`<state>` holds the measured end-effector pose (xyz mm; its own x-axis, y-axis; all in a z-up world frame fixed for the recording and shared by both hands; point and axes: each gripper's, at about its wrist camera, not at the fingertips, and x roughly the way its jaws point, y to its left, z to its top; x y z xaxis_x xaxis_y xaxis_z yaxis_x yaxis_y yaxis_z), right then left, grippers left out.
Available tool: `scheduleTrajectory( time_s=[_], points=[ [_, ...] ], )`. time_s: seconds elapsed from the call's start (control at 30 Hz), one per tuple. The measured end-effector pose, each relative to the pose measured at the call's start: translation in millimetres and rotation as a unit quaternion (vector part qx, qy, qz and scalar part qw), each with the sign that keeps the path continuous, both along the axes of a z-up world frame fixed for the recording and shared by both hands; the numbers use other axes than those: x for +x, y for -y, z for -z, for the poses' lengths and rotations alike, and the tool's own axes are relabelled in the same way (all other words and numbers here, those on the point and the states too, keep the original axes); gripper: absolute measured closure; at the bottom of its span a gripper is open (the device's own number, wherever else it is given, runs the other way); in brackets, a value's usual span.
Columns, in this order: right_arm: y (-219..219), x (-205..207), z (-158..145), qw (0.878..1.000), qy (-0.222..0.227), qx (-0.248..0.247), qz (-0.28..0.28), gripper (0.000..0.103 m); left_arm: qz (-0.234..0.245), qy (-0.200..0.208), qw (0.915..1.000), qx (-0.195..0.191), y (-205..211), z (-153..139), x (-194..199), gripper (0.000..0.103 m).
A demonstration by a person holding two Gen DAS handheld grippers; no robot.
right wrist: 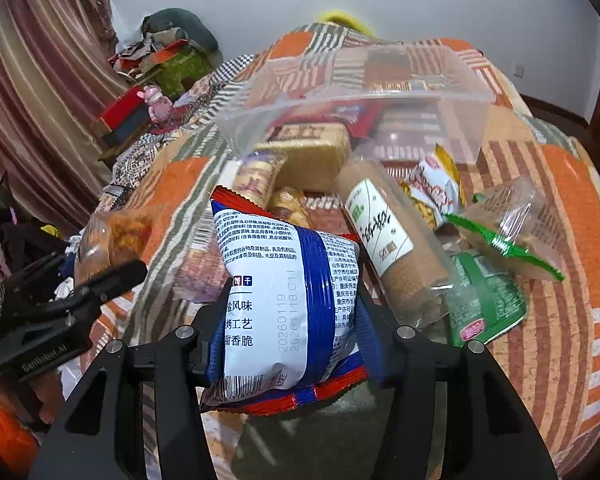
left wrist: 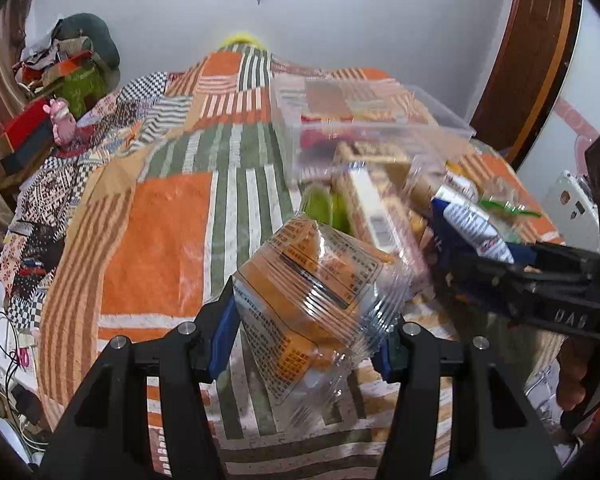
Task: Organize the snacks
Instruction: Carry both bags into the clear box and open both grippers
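Note:
My left gripper (left wrist: 308, 320) is shut on a clear snack packet with orange print (left wrist: 316, 280), held above the quilt. In the right wrist view that packet (right wrist: 116, 236) shows at the left with the left gripper (right wrist: 112, 272) on it. My right gripper (right wrist: 292, 312) is shut on a blue and white snack bag with red ends (right wrist: 276, 280). The left wrist view shows this bag (left wrist: 472, 228) at the right. Behind both stands a clear plastic container (right wrist: 420, 98), with a tan biscuit pack (right wrist: 312, 152) at its near side.
Loose snacks lie on the patchwork quilt (left wrist: 160, 240): a biscuit roll with a white label (right wrist: 384, 236), a green packet (right wrist: 484, 304), a clear packet with a green strip (right wrist: 508, 232). Boxes, a pink toy (right wrist: 158, 102) and clutter line the bed's left side.

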<state>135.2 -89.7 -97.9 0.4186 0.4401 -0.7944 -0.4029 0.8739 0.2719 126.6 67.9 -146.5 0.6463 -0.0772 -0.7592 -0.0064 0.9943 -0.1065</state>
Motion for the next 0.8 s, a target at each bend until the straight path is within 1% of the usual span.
scheduleTrajectory(
  time_s=[0.17, 0.23, 0.47, 0.8],
  points=[
    [1.8, -7.9, -21.2, 0.999, 0.038, -0.003, -0.002, 0.053, 0.001, 0.02, 0.9998, -0.004, 3.0, -17.3, -0.1, 0.048],
    [3.5, -6.8, -27.1, 0.999, 0.045, 0.001, 0.001, 0.053, 0.004, 0.027, 0.9996, -0.008, 5.2, -23.9, 1.3, 0.048],
    [12.1, 8.8, -44.1, 0.997, 0.069, 0.005, 0.022, 0.053, 0.01, 0.058, 0.9983, -0.002, 14.8, -47.6, 12.8, 0.05],
    [26.2, 32.8, -65.8, 0.994, 0.101, 0.007, 0.051, 0.053, 0.022, 0.081, 0.9965, -0.004, 28.9, -63.2, 41.4, 0.051]
  ],
)
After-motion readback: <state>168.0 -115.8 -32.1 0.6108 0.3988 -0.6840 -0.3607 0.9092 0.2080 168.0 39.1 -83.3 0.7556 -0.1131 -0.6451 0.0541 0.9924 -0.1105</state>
